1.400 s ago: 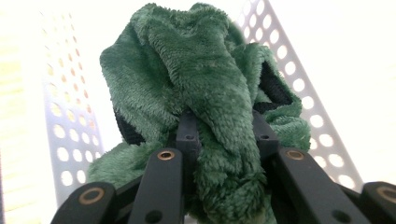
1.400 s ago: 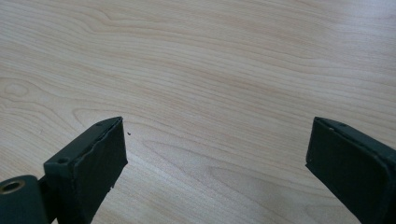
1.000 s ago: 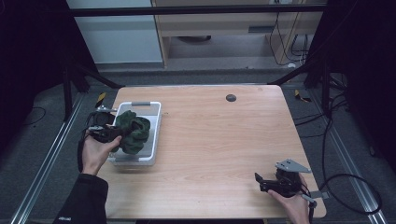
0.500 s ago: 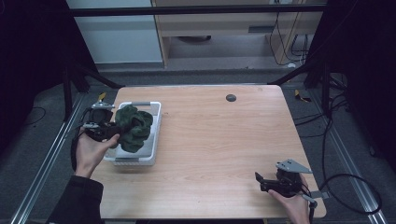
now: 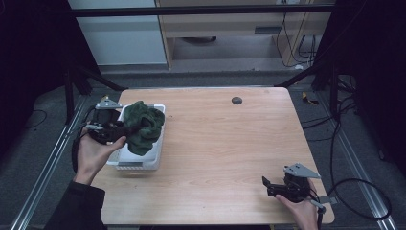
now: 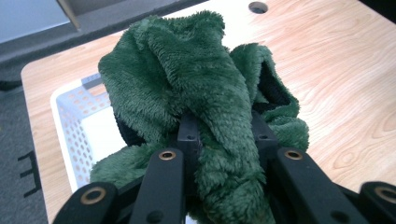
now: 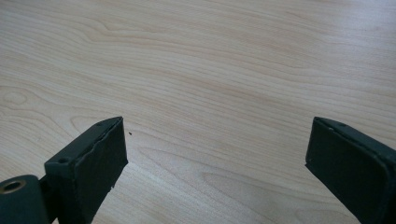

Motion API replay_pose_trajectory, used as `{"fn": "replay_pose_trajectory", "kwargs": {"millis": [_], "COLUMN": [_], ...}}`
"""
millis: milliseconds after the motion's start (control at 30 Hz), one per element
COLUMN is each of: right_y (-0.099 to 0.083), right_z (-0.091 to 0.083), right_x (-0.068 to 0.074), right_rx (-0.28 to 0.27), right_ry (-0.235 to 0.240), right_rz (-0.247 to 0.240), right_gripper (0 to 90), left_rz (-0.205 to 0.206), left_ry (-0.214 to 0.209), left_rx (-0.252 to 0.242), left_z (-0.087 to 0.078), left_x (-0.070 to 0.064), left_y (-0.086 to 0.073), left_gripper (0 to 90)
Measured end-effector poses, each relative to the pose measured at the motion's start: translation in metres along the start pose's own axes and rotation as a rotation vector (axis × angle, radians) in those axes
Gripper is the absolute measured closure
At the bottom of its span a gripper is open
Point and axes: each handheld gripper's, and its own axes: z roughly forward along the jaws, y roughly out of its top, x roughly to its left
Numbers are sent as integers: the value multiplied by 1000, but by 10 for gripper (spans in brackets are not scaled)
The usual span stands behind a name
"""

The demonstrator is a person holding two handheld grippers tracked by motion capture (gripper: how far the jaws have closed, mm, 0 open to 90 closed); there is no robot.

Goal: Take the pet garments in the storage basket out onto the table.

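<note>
Pinching a green fleece cloth (image 6: 196,93) over the white basket (image 5: 125,160), left hand-held gripper (image 5: 117,128); right hand-held gripper (image 7: 217,163) gapes wide.

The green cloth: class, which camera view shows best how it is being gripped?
The left gripper view: the green cloth bunches between the left gripper's jaws, above the white basket. The high view shows it small, hanging over the basket. The right gripper view looks at bare table.

a light wooden table (image 5: 230,143); a white perforated basket (image 5: 154,154) sits at nine o'clock; a dark round grommet (image 5: 236,100) toward twelve o'clock
</note>
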Motion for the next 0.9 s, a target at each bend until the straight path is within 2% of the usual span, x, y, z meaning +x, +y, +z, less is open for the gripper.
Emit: {"fn": "replay_pose_trajectory", "kwargs": {"millis": [500, 767, 900], "right_y": [1, 1, 1], "right_z": [-3, -4, -5], "right_x": [-1, -4, -4], "right_rx": [-19, -31, -34], "right_ry": [-6, -20, -19], "right_rz": [11, 6, 18], "right_gripper": [56, 57, 58], "left_rz": [93, 124, 147], "left_ry": [-55, -93, -111], "left_rx": [5, 6, 12], "left_z": [2, 11, 16], "left_x": [-35, -53, -62], "left_y": [22, 31, 35], "left_gripper": [720, 720, 719]}}
